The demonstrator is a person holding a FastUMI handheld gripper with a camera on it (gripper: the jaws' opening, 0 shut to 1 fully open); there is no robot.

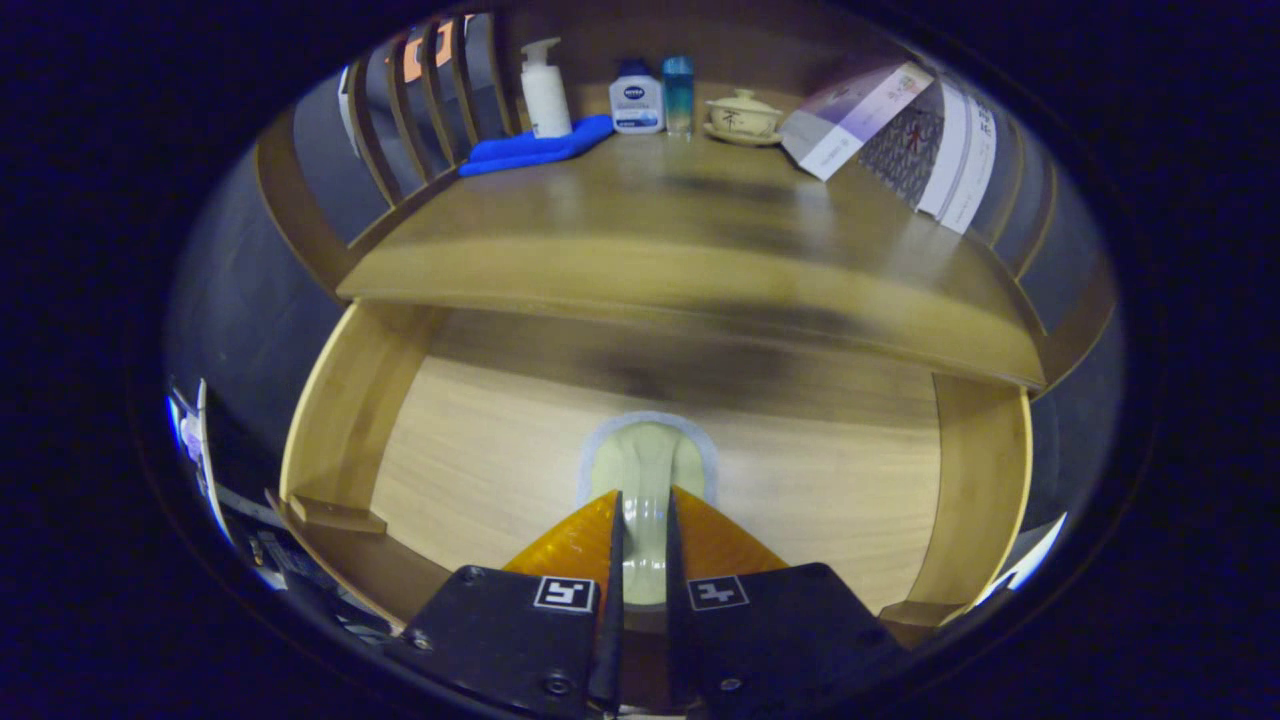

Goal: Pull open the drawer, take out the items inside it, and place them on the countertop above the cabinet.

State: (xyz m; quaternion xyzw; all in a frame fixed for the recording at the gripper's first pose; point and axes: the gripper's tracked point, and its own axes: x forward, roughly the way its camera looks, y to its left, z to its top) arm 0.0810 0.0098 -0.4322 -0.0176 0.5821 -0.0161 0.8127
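The wooden drawer [345, 420] stands pulled open below the countertop [640, 240]. A pale green spoon with a grey-blue rim [648, 455] is over the drawer's floor, its bowl just ahead of my fingertips and its handle running back between them. My gripper [643, 495] is shut on that handle, both fingers pressing its sides. I cannot tell whether the spoon rests on the drawer floor or hangs a little above it.
At the back of the countertop stand a white pump bottle [545, 90], a blue cloth [540, 148], a white cream bottle [636, 98], a teal bottle [678, 92] and a lidded teacup on a saucer [743, 116]. Boxes and booklets [900, 130] lean at its right end. Slatted rails [420, 110] border the left.
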